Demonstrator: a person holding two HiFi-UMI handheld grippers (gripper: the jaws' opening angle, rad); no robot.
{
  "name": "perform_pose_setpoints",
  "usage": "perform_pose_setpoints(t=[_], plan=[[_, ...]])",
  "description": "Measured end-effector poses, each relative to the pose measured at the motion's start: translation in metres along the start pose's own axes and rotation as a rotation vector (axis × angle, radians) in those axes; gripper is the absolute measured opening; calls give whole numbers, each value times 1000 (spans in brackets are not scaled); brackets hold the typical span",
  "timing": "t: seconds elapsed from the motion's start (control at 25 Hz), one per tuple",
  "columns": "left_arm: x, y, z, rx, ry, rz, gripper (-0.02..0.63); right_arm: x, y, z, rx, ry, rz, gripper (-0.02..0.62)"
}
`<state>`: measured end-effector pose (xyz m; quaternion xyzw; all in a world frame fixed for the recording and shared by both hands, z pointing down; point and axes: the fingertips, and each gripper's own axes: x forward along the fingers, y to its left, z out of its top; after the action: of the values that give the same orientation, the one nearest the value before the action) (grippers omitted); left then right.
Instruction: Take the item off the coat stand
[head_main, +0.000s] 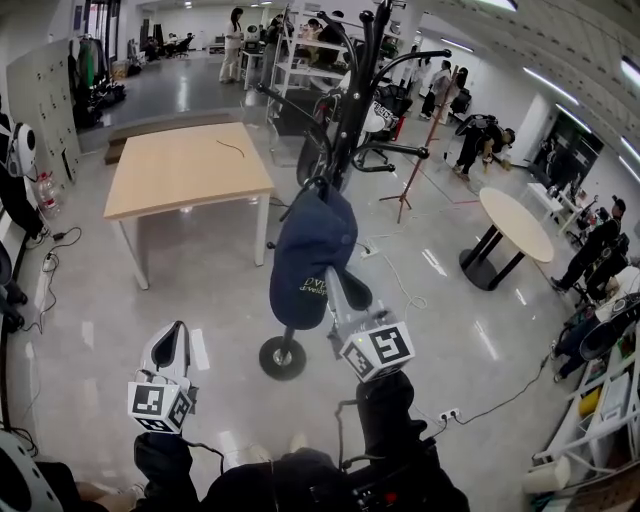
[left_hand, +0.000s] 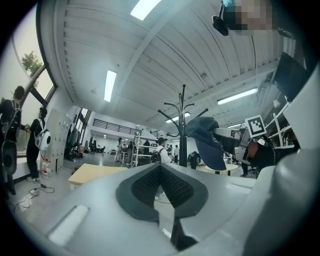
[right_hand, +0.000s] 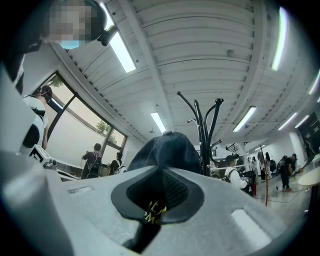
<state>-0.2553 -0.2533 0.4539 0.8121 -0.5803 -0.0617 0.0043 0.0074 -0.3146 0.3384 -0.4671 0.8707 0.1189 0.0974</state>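
Left gripper (head_main: 171, 335): It is low on my left side, well apart from the cap. Its jaws are pressed together and I see nothing between them.
Right gripper (head_main: 333, 290): It reaches up to the cap. Its jaws are pinching the bottom edge of the cap, right by the yellow letters.
Cap (head_main: 312, 250): It is dark blue and hangs long way down, with its top against the pole. I cannot tell if a hook holds it.
Coat stand (head_main: 345, 120): It is black and tall, and its round foot sits on the floor under the cap.
In my way: Curved hooks (head_main: 400, 152) stick out above and beside the cap.
Floor (head_main: 200, 290): It is shiny grey, with a white cable (head_main: 400, 285) lying past the stand.
Wooden table (head_main: 185, 165): It stands behind the stand, to the left.
Round table (head_main: 515, 225): It stands far off on the right.
People (head_main: 233, 42): Some stand at the back of the room.
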Motion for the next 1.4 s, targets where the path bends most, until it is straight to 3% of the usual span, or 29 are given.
perform_pose_setpoints(t=[0.56, 1.16, 1.4], plan=[[21, -21, -3, 10, 24, -39, 3, -26, -21, -12, 9, 6, -36, 8], [33, -63, -1, 37, 6, -8, 3, -51, -22, -16, 41, -27, 77, 8], [33, -87, 4, 52, 8, 3, 3, -72, -37, -22, 61, -6, 84, 8]])
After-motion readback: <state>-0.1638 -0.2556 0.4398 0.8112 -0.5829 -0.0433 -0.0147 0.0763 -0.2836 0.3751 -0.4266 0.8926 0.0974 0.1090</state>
